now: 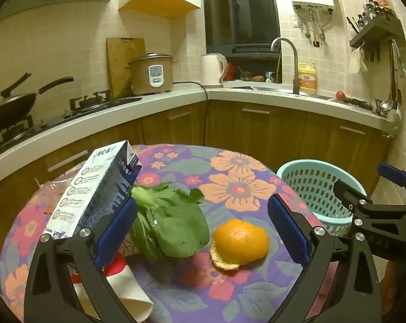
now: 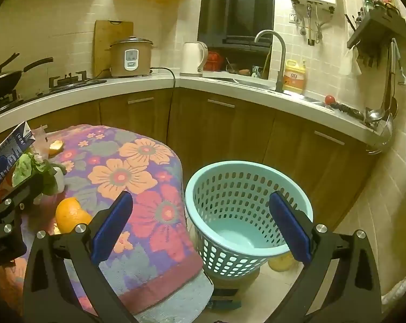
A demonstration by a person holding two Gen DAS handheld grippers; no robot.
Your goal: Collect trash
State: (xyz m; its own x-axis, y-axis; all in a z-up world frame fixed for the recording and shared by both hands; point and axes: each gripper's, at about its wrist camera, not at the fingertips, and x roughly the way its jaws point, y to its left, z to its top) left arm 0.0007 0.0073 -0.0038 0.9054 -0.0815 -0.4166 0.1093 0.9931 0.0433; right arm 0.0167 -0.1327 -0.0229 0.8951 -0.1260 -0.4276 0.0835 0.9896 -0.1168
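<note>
On the flowered table (image 1: 230,183) lie a green leafy vegetable (image 1: 170,228), an orange peel (image 1: 240,239), a tilted blue-and-white milk carton (image 1: 95,193) and a red-and-white wrapper (image 1: 122,282). My left gripper (image 1: 203,231) is open and empty, its jaws standing either side of the vegetable and peel. My right gripper (image 2: 200,226) is open and empty, above the edge of the light-blue basket (image 2: 246,210), which is empty. The peel (image 2: 71,215), the vegetable (image 2: 38,172), the carton (image 2: 9,145) and a second peel piece (image 2: 55,147) show at the left of the right wrist view.
The basket (image 1: 318,188) stands on a low stack right of the table (image 2: 149,188). Behind is a kitchen counter (image 1: 176,94) with rice cooker (image 1: 151,72), kettle (image 1: 212,68), sink tap (image 1: 291,62), stove and wok (image 1: 11,107). Wooden cabinets run below.
</note>
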